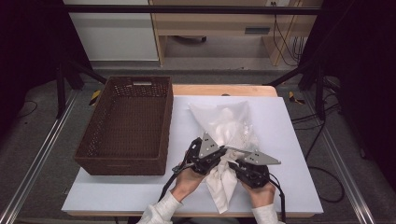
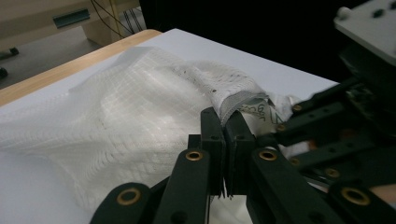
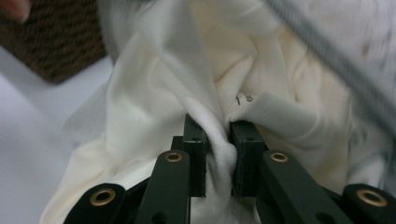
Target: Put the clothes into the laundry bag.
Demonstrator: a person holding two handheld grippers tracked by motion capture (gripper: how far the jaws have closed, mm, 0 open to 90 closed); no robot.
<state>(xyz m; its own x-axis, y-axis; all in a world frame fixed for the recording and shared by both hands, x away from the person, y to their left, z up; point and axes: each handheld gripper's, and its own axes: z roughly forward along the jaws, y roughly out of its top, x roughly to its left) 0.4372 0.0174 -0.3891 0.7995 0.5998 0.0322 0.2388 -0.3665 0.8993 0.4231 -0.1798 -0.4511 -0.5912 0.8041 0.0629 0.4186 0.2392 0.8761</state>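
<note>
Nearest the camera, two white-sleeved forearms come in from the bench's point(image 1: 289, 140) front edge, a gripper in each hand. Between them lies a cream garment point(image 3: 154, 107), its loose end trailing toward the person while the rest runs into the mouth of a white mesh laundry bag point(image 2: 121, 126) lying just beyond on the bench's white surface. Jaws of the right gripper point(image 3: 219, 140) are clamped on a bunched fold of the cream cloth. Those of the left gripper point(image 2: 226, 128) are pressed together on the hemmed rim of the mesh bag's opening, lifting it slightly. Both things look light, limp and crease-prone; the garment would likely sag and slide rather than push, so it is best taken in a thick gathered fold near the bag mouth, and the bag by its stitched edge, which seems firmer than the open mesh. Farther off to the left stands a dark wicker basket point(image 1: 154, 140), apart from the bag.
</note>
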